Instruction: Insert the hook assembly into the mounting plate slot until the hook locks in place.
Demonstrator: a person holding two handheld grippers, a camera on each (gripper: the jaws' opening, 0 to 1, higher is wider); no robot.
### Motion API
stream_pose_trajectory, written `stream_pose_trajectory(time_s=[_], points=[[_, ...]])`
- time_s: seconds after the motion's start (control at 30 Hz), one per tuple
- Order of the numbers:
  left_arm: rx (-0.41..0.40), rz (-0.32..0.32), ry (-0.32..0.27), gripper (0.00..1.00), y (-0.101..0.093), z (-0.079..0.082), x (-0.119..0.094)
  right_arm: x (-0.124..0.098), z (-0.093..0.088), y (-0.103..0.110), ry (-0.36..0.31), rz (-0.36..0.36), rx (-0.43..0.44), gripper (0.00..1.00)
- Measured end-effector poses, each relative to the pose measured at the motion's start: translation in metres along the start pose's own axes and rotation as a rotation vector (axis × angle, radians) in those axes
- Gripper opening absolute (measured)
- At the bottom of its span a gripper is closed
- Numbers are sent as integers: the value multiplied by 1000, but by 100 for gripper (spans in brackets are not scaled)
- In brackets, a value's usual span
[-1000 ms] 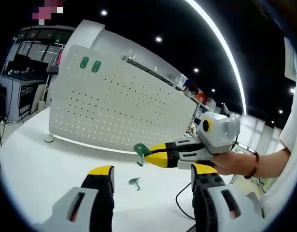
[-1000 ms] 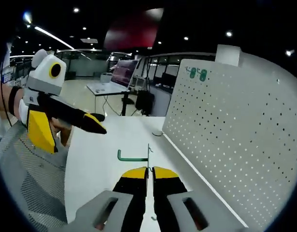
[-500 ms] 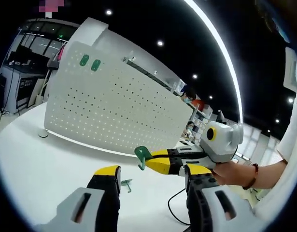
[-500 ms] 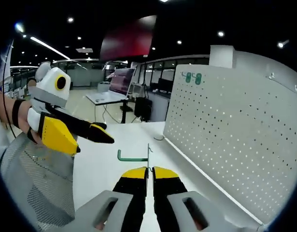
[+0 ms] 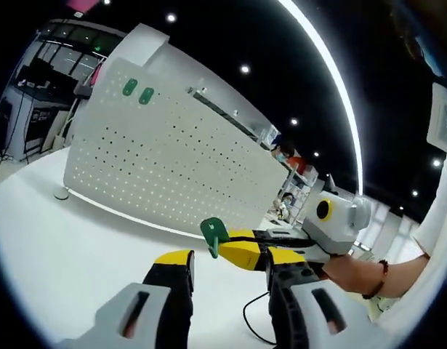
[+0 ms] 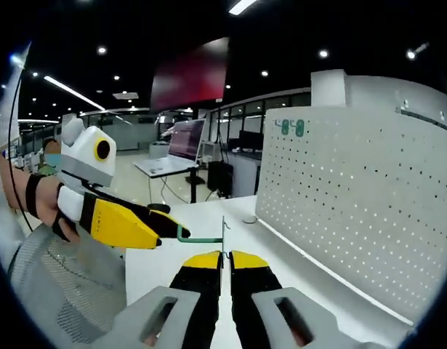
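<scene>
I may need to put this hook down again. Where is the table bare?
Bare white table lies between the pegboard foot and the left gripper. It is crowded where the right gripper holds the green hook, and a black cable lies nearby.

I see a dark ceiling (image 6: 136, 43) with spot lights; long strip light (image 5: 332, 65); far desk (image 6: 168, 166) with monitor (image 6: 185, 138); glass partitions (image 6: 238, 123) behind; white table (image 5: 56, 240) near.
</scene>
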State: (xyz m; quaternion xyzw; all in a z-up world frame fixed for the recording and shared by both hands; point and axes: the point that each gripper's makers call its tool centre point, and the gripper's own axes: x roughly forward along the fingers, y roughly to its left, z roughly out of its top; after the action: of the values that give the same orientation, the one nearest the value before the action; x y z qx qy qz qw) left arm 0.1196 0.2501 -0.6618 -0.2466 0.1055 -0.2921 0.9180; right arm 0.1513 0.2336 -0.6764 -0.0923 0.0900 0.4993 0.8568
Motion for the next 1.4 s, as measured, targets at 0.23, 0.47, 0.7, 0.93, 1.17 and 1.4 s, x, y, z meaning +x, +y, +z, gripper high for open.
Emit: stream_pose_trajectory(time_s=[0.23, 0.47, 0.7, 0.93, 1.17, 1.4], points=[[-50, -16, -6, 31, -2, 0, 0, -1, -1, 9, -13, 21, 25, 2], [-63, -22, -17, 20, -3, 1, 0, -3, 3, 15, -45, 41, 62, 2], [-70, -19, -10, 15, -2, -1, 2, -5, 8, 21, -67, 51, 116, 3], [-88, -16, -19, 6, -2, 2, 0, -6, 10, 26, -75, 57, 120, 3], [-90, -3, -17, 4, 0, 1, -1, -8, 11, 28, -75, 59, 108, 3], [-61, 2, -10, 2, 0, 0, -5, -7, 11, 36, -91, 68, 79, 4]])
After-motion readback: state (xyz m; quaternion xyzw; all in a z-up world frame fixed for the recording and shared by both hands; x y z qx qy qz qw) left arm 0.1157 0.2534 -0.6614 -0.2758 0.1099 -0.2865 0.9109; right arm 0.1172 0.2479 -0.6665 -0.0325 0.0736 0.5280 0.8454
